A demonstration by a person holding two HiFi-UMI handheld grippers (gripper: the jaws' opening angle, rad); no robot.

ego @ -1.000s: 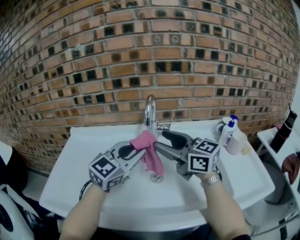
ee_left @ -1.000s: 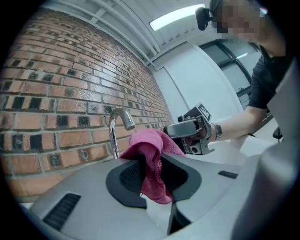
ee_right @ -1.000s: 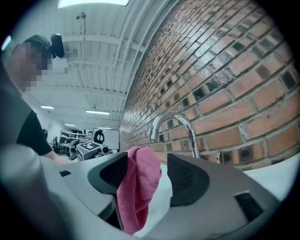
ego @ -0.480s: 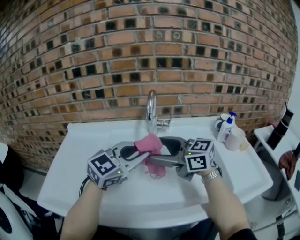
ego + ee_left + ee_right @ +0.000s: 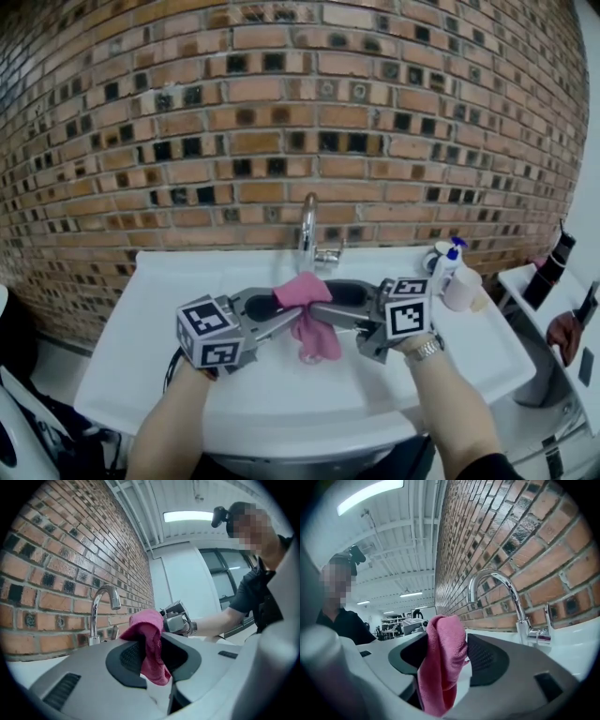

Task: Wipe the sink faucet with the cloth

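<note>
At frame centre, my left gripper [image 5: 274,314] pinches the pink cloth [image 5: 317,339] below the chrome faucet [image 5: 307,225]; my right gripper [image 5: 330,306], its jaws having just been closing, clamps it too.

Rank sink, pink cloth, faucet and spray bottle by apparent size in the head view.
1. sink: largest by far.
2. pink cloth: clearly next.
3. faucet and spray bottle: look much alike. The faucet is taller and the bottle thicker, so they are left unranked.
</note>
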